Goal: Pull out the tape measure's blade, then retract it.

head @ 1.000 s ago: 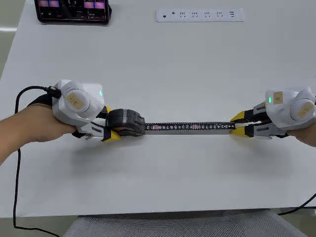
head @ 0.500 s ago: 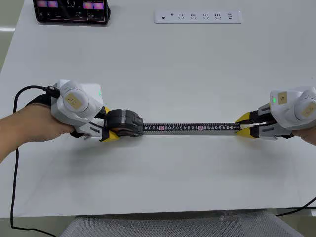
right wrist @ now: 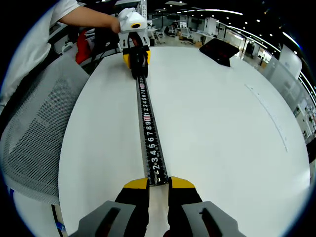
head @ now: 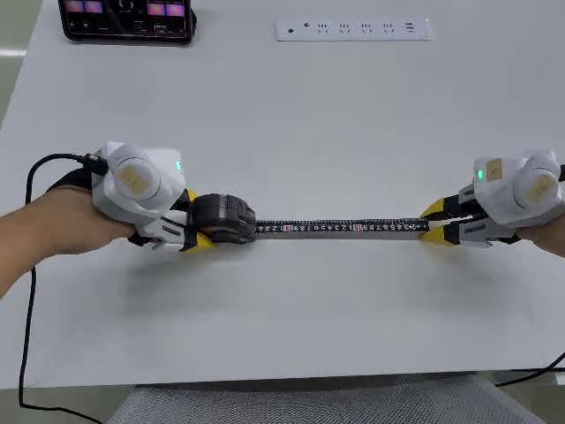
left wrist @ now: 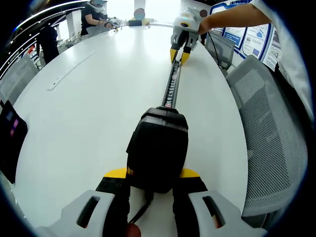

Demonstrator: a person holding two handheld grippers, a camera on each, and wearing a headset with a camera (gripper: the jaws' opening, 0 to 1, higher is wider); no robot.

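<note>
Parallel to the bench's front edge, the blade lay drawn out.
The left tool clamped the tape measure; the right tool pinched the blade's tip.

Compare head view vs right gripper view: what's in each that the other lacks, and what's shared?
Head view: the white housing of the right gripper from above, and a black cable down the table's left side. Right gripper view: ceiling lights in the room behind and a white sleeve. Shared: the blade stretched across the table, its tip between the right jaws, the left gripper shut on the case, and the dark device.
</note>
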